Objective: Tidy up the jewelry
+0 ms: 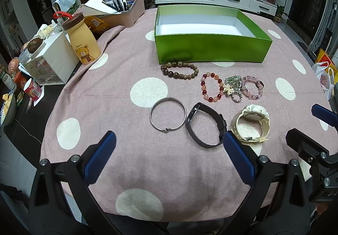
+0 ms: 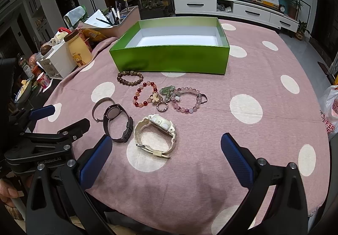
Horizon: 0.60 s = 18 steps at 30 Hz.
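Observation:
An empty green box [image 1: 211, 49] [image 2: 169, 59] stands at the back of the pink dotted tablecloth [image 1: 118, 91]. In front of it lie a brown bead bracelet [image 1: 179, 69] [image 2: 130, 76], a red bead bracelet [image 1: 212, 87] [image 2: 145, 93], a pile of small charms and rings [image 1: 232, 87] [image 2: 163, 97] and a pink bead bracelet [image 1: 252, 87] [image 2: 188, 99]. Nearer are a silver bangle [image 1: 168, 114] [image 2: 102, 108], a black watch [image 1: 205, 127] [image 2: 118, 123] and a cream watch [image 1: 252, 123] [image 2: 156, 135]. My left gripper [image 1: 169, 146] and right gripper [image 2: 166, 148] hover open near the front edge, holding nothing.
At the left edge stand a yellow bear bottle [image 1: 83, 40] [image 2: 79, 49], a white drawer organizer [image 1: 50, 61], a pen caddy [image 1: 124, 8] and food clutter. A plastic bag [image 2: 329, 108] hangs at the right. A hand [image 2: 8, 192] grips the left tool.

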Each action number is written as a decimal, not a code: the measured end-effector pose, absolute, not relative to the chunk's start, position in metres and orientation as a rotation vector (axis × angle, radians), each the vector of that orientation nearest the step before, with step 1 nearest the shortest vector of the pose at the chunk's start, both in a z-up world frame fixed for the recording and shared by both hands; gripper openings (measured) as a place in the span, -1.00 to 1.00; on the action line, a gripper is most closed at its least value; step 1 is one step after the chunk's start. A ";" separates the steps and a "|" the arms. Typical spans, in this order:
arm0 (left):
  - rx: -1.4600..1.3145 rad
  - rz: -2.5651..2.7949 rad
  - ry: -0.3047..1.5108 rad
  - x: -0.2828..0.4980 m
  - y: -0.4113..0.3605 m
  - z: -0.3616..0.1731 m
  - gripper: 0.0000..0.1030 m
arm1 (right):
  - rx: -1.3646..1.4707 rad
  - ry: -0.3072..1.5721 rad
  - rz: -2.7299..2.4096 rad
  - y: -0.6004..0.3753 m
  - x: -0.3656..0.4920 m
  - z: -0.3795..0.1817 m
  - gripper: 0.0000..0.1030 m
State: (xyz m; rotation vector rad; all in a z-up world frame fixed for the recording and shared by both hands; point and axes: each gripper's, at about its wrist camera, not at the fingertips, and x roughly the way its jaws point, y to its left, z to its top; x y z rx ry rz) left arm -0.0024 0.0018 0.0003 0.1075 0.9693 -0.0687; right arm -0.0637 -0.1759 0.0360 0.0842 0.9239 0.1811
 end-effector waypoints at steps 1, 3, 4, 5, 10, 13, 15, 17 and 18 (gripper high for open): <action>0.108 -0.069 0.968 -0.002 0.001 0.000 0.96 | 0.085 0.923 0.182 -0.176 -0.064 0.036 0.97; 0.108 -0.068 0.969 -0.002 0.001 0.000 0.96 | 0.083 0.923 0.183 -0.176 -0.064 0.037 0.97; 0.108 -0.069 0.969 -0.002 0.002 0.000 0.96 | 0.084 0.922 0.183 -0.175 -0.064 0.037 0.97; 0.108 -0.069 0.969 -0.002 0.001 0.000 0.96 | 0.084 0.922 0.184 -0.175 -0.064 0.037 0.97; 0.110 -0.069 0.970 -0.003 0.001 0.000 0.96 | 0.086 0.923 0.187 -0.176 -0.064 0.038 0.97; 0.111 -0.070 0.973 -0.003 0.000 -0.001 0.96 | 0.086 0.924 0.187 -0.175 -0.064 0.038 0.97; 0.111 -0.070 0.972 -0.003 0.000 -0.002 0.96 | 0.085 0.923 0.187 -0.175 -0.065 0.038 0.97; 0.111 -0.070 0.972 -0.003 0.000 -0.002 0.96 | 0.086 0.921 0.188 -0.175 -0.065 0.038 0.97; 0.111 -0.070 0.972 -0.003 0.000 -0.002 0.96 | 0.086 0.921 0.189 -0.175 -0.065 0.038 0.97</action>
